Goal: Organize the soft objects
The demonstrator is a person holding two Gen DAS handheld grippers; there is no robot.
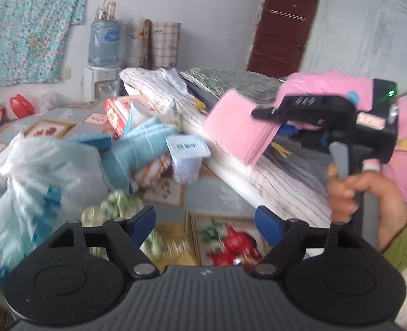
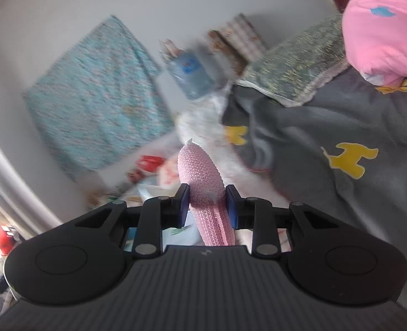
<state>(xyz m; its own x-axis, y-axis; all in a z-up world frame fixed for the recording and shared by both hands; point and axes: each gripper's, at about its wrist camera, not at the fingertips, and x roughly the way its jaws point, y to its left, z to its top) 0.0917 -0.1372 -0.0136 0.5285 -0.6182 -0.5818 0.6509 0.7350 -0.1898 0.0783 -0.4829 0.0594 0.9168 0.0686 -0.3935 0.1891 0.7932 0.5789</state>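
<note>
The right tool (image 2: 207,202) is clamped on a pink textured cloth (image 2: 203,176), gripping it near 1 edge so that most of the square hangs free in the air above the bed (image 1: 272,182), at about 2 o'clock in the left wrist view; the left tool (image 1: 205,219) has its fingers apart and holds nothing, low over the patterned mat (image 1: 217,195).

The likely trouble is a slip; the hold is narrow and the cloth is limp, so a quick swing could pull it out from between the pads; both views are blurred, which suggests fast motion. The trailing part could also brush the small white tub (image 1: 187,160) at 11 o'clock and tip it.

As for containers, that tub has its lid sealed, so its contents cannot be told; the white plastic bag (image 1: 29,182) at 9 o'clock is full, with blue and white shapes showing through, though what they are is unclear; a blue folded towel (image 1: 140,146) lies beside it, outside any container.
</note>
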